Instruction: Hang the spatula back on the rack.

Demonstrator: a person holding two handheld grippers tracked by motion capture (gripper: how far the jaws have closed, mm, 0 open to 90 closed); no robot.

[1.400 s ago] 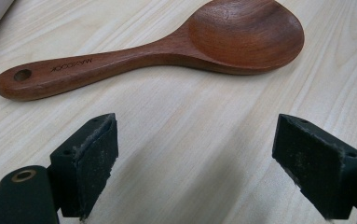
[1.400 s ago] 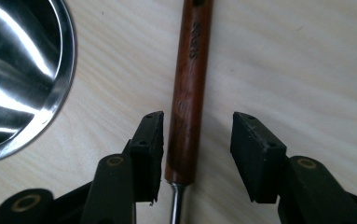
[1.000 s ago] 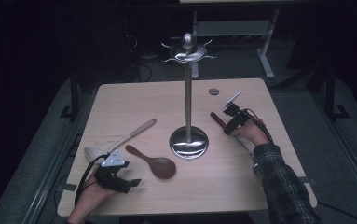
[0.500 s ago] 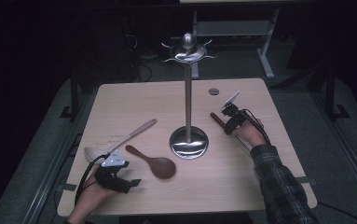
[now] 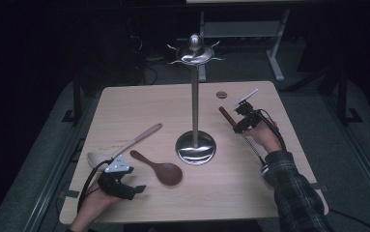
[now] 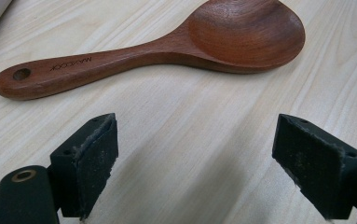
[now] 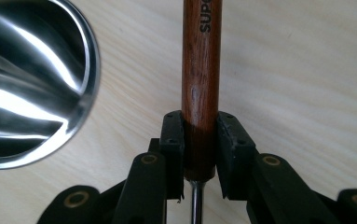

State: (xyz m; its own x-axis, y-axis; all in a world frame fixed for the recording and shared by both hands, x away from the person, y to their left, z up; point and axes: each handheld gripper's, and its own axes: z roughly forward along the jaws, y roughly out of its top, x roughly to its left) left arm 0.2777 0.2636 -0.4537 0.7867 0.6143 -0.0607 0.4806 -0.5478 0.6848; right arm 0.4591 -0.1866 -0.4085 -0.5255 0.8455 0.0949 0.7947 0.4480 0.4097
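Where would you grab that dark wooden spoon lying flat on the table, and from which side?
Probably the straight handle of the dark wooden spoon, not its broad bowl. It lies flat, bowl up, so coming from above with one jaw on each long edge suits it; the handle is narrow enough to fit. The left gripper is open just short of it, facing its side.

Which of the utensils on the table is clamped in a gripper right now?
The wooden-handled tool with the metal shaft: the right gripper is shut on its handle. The dark wooden spoon and pale spoon lie free on the table.
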